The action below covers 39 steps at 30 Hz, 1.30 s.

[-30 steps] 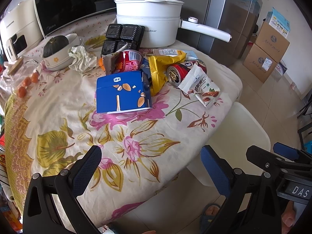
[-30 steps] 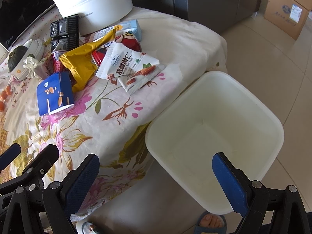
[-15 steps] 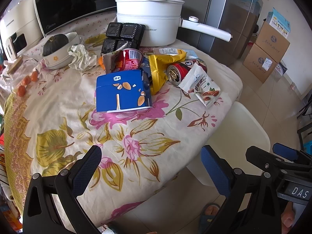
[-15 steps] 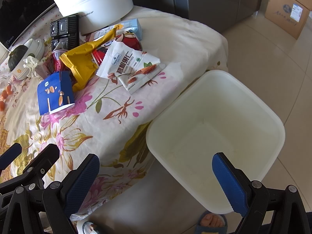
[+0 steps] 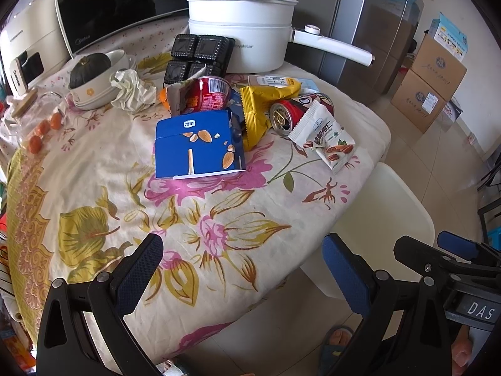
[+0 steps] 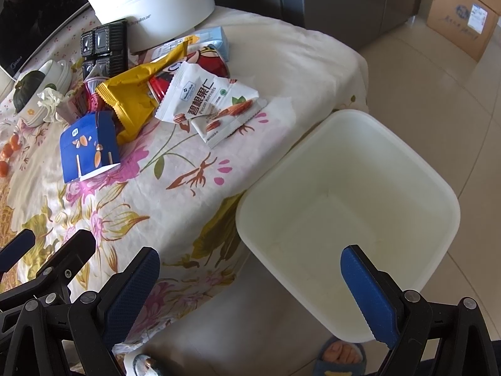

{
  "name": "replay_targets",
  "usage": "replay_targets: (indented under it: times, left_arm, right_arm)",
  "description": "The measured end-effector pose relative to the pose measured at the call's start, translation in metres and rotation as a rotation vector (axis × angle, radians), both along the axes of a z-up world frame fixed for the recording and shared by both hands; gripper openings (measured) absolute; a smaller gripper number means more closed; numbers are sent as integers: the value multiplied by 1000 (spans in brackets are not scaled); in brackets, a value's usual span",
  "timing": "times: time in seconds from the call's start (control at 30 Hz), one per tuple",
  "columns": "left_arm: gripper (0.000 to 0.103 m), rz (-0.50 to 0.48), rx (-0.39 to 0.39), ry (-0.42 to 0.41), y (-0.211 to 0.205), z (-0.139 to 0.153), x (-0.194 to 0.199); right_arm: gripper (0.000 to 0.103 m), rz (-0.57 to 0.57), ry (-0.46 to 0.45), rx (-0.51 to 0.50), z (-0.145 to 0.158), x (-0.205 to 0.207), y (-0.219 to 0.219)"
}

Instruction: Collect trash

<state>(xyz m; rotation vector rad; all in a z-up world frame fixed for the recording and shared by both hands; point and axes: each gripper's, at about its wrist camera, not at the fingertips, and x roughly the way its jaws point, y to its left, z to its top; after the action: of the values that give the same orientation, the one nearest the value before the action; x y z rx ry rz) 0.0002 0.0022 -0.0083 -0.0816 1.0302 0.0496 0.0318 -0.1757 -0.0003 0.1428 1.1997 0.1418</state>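
Note:
Trash lies in a pile on the flowered tablecloth: a blue snack box [image 5: 200, 144] [image 6: 89, 147], a yellow wrapper [image 5: 263, 106] [image 6: 131, 100], a red can [image 5: 288, 114] [image 6: 200, 65], a white pecan packet [image 5: 325, 138] [image 6: 213, 103], a red cup [image 5: 209, 97], a crumpled tissue [image 5: 133, 91]. An empty white bin [image 6: 344, 216] [image 5: 388, 213] stands on the floor against the table's right corner. My left gripper [image 5: 244, 269] is open above the table's near edge. My right gripper [image 6: 250, 285] is open above the bin's near rim. Neither holds anything.
A white electric pot [image 5: 241, 44] with a long handle, a black tray [image 5: 197, 56], a bowl with a dark squash [image 5: 90, 78] and small oranges [image 5: 43, 128] sit further back. Cardboard boxes [image 5: 429, 78] stand on the tiled floor at right. A slippered foot [image 6: 338, 354] shows below.
Both grippers have crept slightly forward; nothing on the table moved and both grippers stayed open.

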Motion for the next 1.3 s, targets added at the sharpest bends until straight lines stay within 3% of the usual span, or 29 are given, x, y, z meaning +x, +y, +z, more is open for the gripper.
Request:
replay_targets:
  times: [0.73,0.87,1.03,1.17,1.3]
  left_arm:
    - [102,10,-3,12,4,-1,0]
    - [102,0,-63,33,13,2,10]
    - [102,70,-57,-8,35,19,36]
    - [102,78,-7,-2,45,17,62]
    - [102,100,-59,41,54,3,85]
  right_arm:
    - [97,4,12,5,-3,0,1]
    - [97,36,-4,4,1,5,5]
    - [97,167,-117,-38,24,32,15]
    - [97,227,-113,10,28,73,19]
    - [97,285,-124,17,17,116,26]
